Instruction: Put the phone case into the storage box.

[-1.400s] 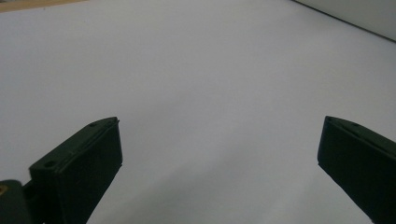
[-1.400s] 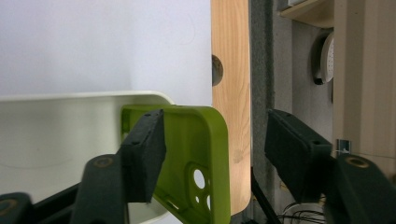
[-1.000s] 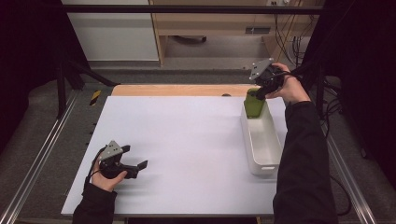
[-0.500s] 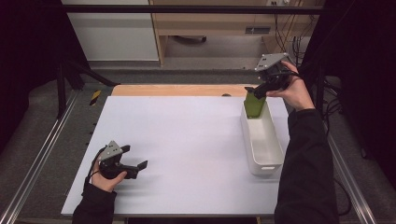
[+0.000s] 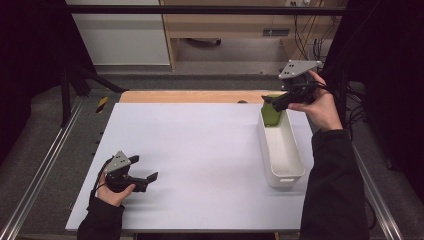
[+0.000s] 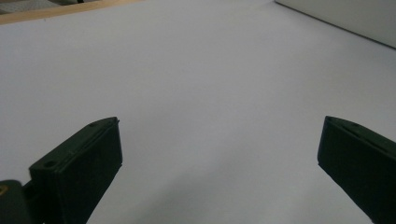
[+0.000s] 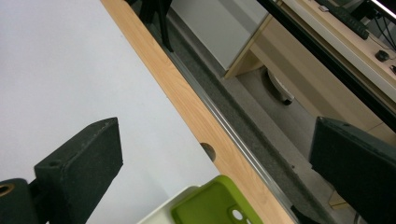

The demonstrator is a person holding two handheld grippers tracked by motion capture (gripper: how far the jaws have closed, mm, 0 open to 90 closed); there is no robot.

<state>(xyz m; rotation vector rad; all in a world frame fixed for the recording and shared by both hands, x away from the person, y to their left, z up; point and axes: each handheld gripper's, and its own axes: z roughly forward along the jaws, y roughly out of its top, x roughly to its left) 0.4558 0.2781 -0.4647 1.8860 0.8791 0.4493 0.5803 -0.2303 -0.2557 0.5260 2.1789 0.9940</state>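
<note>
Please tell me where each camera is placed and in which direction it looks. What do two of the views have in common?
High view: above the near side, facing forward and down on the white table; both forearms, left gripper, right gripper.
Left gripper view: low over the table, along its open jaws.
Right gripper view: raised, tilted, jaws open, facing the table's far edge.
Shared by high and right gripper views: green case in the white bin.

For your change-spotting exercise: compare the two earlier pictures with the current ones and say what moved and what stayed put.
The right gripper has risen and drawn back from the green case, jaws open; the case is left standing at the far end of the white bin. The left gripper, open on the table, and the bin stayed as they were.
</note>
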